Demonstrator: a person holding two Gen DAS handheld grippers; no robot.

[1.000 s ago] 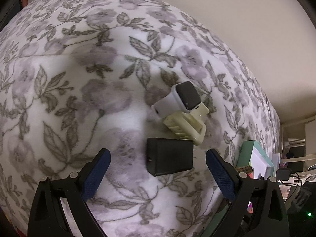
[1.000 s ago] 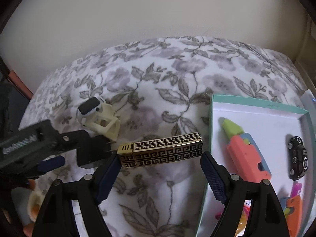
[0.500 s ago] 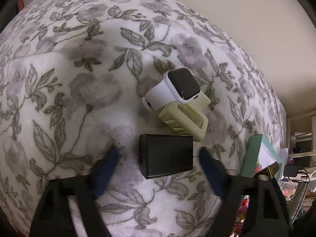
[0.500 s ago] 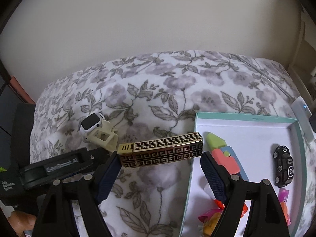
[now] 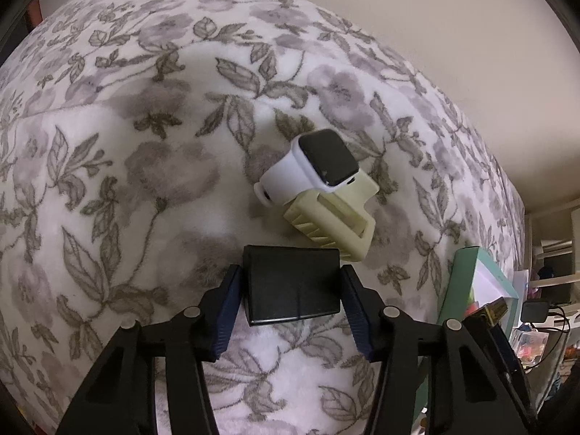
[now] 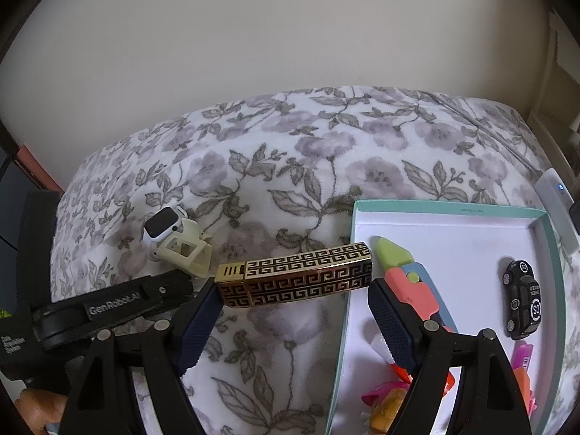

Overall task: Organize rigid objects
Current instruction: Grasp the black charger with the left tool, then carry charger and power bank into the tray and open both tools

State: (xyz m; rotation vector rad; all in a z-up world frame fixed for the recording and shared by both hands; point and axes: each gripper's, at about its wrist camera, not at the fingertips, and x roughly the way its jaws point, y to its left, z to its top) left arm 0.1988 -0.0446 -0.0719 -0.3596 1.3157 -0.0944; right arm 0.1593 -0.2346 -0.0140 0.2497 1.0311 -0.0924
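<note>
Black box (image 5: 293,291) at lower centre of the left wrist view, on floral blanket (image 5: 145,166), clamped between left gripper (image 5: 291,311) pads. White smartwatch (image 5: 313,170) on cream stand (image 5: 331,223) just above it. Right gripper (image 6: 295,317) grasps gold-patterned lighter (image 6: 295,279) beside teal tray (image 6: 449,210), centre frame.

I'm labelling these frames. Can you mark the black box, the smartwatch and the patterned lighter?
black box (image 5: 293,290): left wrist view, top face.
smartwatch (image 5: 328,157): left wrist view, dark screen.
patterned lighter (image 6: 308,275): right wrist view, mid body.
</note>
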